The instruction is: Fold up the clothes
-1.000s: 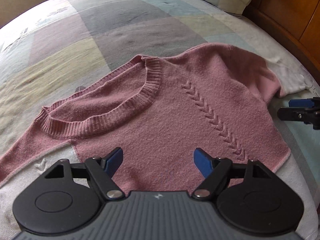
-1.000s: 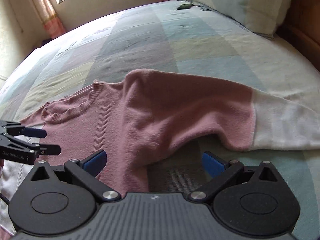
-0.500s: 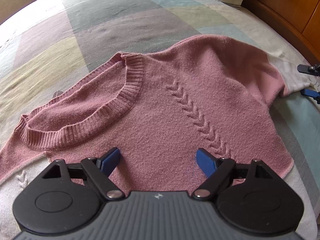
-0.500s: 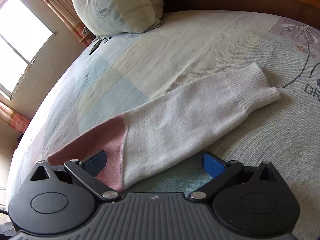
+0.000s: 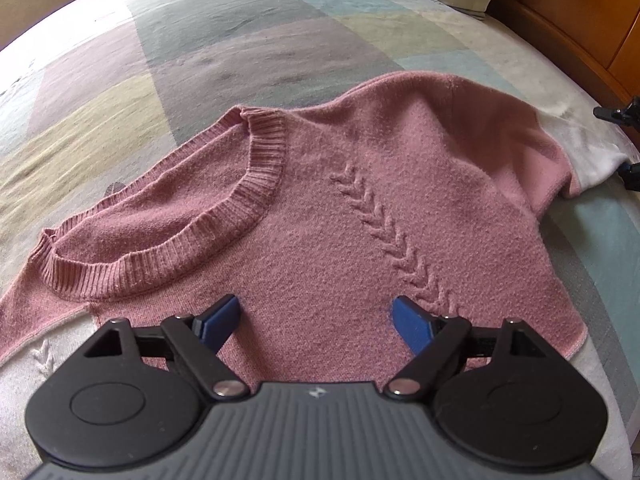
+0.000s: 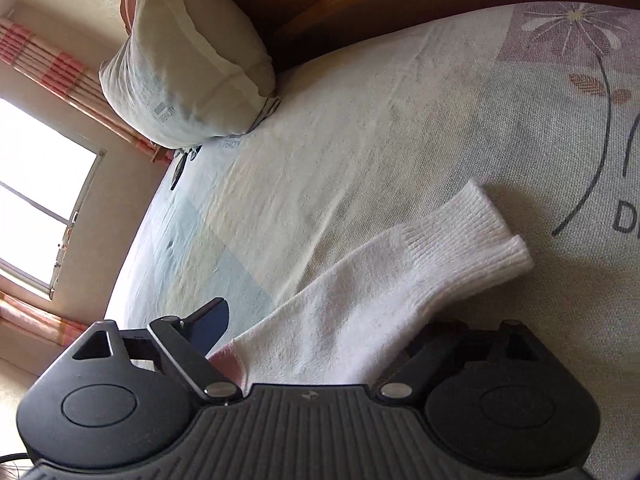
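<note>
A pink knit sweater with a ribbed collar lies face up on the bed. My left gripper hovers open over its chest, with nothing between the blue pads. The sweater's white sleeve stretches out to the right and ends in a ribbed cuff. My right gripper straddles this sleeve near the pink seam, rolled onto its side. Its jaws are closing with the sleeve between them. One blue pad stands just off the fabric, and the sleeve hides the other. In the left wrist view, the right gripper shows at the far right edge.
The bedspread has pastel patches and a flower print. A pillow leans on the wooden headboard. A small dark object lies next to the pillow. A window and curtains are beyond the bed.
My right gripper swept from the pink shoulder out along the white sleeve, rolled onto its side, and its jaws narrowed. The left gripper edged slightly forward over the chest.
</note>
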{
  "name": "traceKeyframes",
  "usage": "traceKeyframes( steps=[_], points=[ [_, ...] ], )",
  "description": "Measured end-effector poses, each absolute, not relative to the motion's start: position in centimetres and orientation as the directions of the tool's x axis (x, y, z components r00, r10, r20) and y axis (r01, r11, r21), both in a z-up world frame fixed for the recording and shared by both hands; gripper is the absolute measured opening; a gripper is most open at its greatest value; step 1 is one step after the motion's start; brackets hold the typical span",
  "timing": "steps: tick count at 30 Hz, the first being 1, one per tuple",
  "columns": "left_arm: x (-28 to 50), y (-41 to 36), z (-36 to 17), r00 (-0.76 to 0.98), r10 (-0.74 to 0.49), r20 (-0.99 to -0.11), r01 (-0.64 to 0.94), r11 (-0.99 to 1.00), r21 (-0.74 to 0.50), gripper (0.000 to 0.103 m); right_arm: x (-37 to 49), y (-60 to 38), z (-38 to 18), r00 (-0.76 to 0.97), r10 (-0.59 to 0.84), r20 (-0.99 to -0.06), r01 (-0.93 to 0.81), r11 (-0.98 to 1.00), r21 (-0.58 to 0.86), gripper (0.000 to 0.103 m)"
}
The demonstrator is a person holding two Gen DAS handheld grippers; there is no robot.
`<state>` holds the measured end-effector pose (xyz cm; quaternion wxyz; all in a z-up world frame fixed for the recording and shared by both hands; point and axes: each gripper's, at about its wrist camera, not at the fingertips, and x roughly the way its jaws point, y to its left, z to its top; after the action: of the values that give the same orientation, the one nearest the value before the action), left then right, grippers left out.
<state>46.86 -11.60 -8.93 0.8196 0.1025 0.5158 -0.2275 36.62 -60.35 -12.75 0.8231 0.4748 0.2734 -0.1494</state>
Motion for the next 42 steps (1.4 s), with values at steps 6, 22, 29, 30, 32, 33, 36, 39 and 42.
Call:
traceKeyframes(
  steps=[6,22,29,30,32,33,36,39,42],
  points=[
    [46.7,-11.6,-9.0,0.365,-0.264,-0.893,0.484,0.873,-0.060,0.084,34.3,-61.5,-14.3,0.774,-0.028,-0.633,0.586,0.412,0.698,0.007],
    [46.0,-11.2,-8.2,0.357,-0.281,-0.891,0.490,0.868,-0.077,0.084,38.6,-63.6,-5.2,0.760,-0.143,-0.635,0.555,0.652,0.517,0.011],
    [45.8,-11.2,-7.4,0.408,-0.287,-0.867,0.510,0.859,-0.045,0.084,36.1,-61.8,-5.0,0.621,-0.342,-0.706,0.716,0.613,0.333,0.057],
    [45.9,-11.3,-7.4,0.415,-0.285,-0.864,0.516,0.856,-0.035,0.084,36.2,-60.1,-5.1,0.635,-0.308,-0.709,0.677,0.664,0.318,0.059],
    [46.1,-11.6,-7.4,0.424,-0.280,-0.861,0.527,0.850,-0.017,0.084,37.1,-55.9,-5.4,0.657,-0.224,-0.719,0.561,0.783,0.268,0.064],
    [46.3,-11.8,-7.5,0.429,-0.281,-0.859,0.533,0.846,-0.011,0.084,37.9,-53.8,-5.7,0.672,-0.171,-0.720,0.484,0.838,0.253,0.066],
    [46.7,-12.8,-7.3,0.450,-0.302,-0.840,0.572,0.820,0.012,0.084,41.0,-47.1,-7.1,0.691,0.017,-0.723,0.225,0.945,0.237,0.070],
    [47.3,-14.0,-7.5,0.467,-0.351,-0.812,0.619,0.785,0.017,0.084,44.1,-41.3,-8.0,0.671,0.154,-0.726,-0.002,0.979,0.206,0.070],
    [48.4,-14.9,-8.5,0.468,-0.365,-0.805,0.640,0.768,0.024,0.084,45.4,-37.6,-9.1,0.640,0.176,-0.748,-0.173,0.981,0.082,0.070]
  ],
)
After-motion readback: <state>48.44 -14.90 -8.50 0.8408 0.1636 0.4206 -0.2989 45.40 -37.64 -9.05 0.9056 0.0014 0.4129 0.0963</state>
